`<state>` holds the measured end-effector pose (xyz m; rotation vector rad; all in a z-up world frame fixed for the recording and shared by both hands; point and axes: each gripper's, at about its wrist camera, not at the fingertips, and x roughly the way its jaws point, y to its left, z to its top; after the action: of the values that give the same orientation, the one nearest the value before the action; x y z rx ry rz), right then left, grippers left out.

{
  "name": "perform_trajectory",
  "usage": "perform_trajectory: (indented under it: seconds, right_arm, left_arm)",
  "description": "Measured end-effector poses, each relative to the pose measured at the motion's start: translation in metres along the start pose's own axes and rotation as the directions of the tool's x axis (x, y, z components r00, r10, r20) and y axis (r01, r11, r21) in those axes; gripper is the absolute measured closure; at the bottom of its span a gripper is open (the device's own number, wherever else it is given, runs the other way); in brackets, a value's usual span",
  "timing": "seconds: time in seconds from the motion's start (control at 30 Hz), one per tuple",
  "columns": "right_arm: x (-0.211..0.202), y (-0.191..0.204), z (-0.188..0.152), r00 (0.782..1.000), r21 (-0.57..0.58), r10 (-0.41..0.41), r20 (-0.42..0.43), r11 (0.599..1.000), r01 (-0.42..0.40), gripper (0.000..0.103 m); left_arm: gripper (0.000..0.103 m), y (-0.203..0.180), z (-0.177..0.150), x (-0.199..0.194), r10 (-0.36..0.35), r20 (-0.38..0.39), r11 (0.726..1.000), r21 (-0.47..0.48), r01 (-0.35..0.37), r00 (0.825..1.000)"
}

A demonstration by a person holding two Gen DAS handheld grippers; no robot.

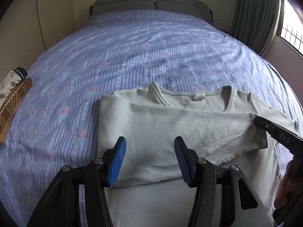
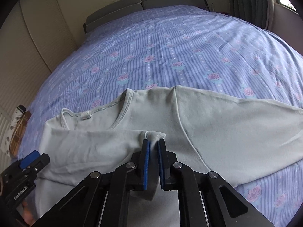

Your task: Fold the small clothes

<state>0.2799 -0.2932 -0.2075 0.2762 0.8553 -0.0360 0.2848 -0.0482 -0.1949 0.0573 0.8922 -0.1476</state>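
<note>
A pale grey-green long-sleeved shirt [image 1: 170,128] lies on the bed, neck opening away from me. Its left sleeve is folded across the chest. My left gripper [image 1: 149,151] is open and empty just above the folded sleeve, blue pads apart. My right gripper [image 2: 153,145] is shut on the cuff of that folded sleeve [image 2: 153,135], holding it over the shirt's chest. The shirt [image 2: 227,121] spreads right, its other sleeve lying out flat. The right gripper shows at the right edge of the left wrist view [image 1: 255,121]; the left gripper shows low left in the right wrist view [image 2: 32,158].
The bed has a blue striped floral cover [image 1: 132,47] and a grey headboard [image 1: 151,3]. Folded patterned clothes [image 1: 13,98] lie at the bed's left edge. A cupboard wall is left, and green curtains [image 1: 255,9] and a window are at the right.
</note>
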Motion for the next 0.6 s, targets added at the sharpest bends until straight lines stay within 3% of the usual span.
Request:
perform_trajectory:
  seconds: [0.13,0.23,0.33,0.47,0.6]
  right_arm:
    - [-0.018,-0.002,0.004,0.997,-0.027,-0.045,0.063,0.999,0.047,0.094]
    - [-0.011,-0.004,0.006,0.997,-0.047,-0.069,0.034,0.996,0.070,0.093]
    - [-0.002,-0.013,0.003,0.998,-0.009,-0.056,-0.016,0.998,0.056,0.085]
    - [-0.013,-0.016,-0.004,0.996,-0.008,-0.092,0.019,0.996,0.092,0.065]
    - [-0.011,-0.009,-0.013,0.991,-0.056,-0.132,0.002,0.990,0.132,0.064]
  left_arm:
    - [0.051,-0.007,-0.001,-0.001,-0.006,0.005,1.000,0.020,0.006,1.000]
    - [0.051,-0.007,-0.004,0.002,0.001,-0.004,1.000,0.024,-0.001,1.000]
    - [0.051,0.000,-0.007,0.005,0.016,-0.010,1.000,0.017,-0.016,1.000]
    - [0.051,0.012,-0.012,0.009,0.049,-0.018,0.999,0.010,-0.049,0.999]
    - [0.048,0.024,-0.017,0.015,0.091,-0.028,0.996,0.000,-0.091,0.995]
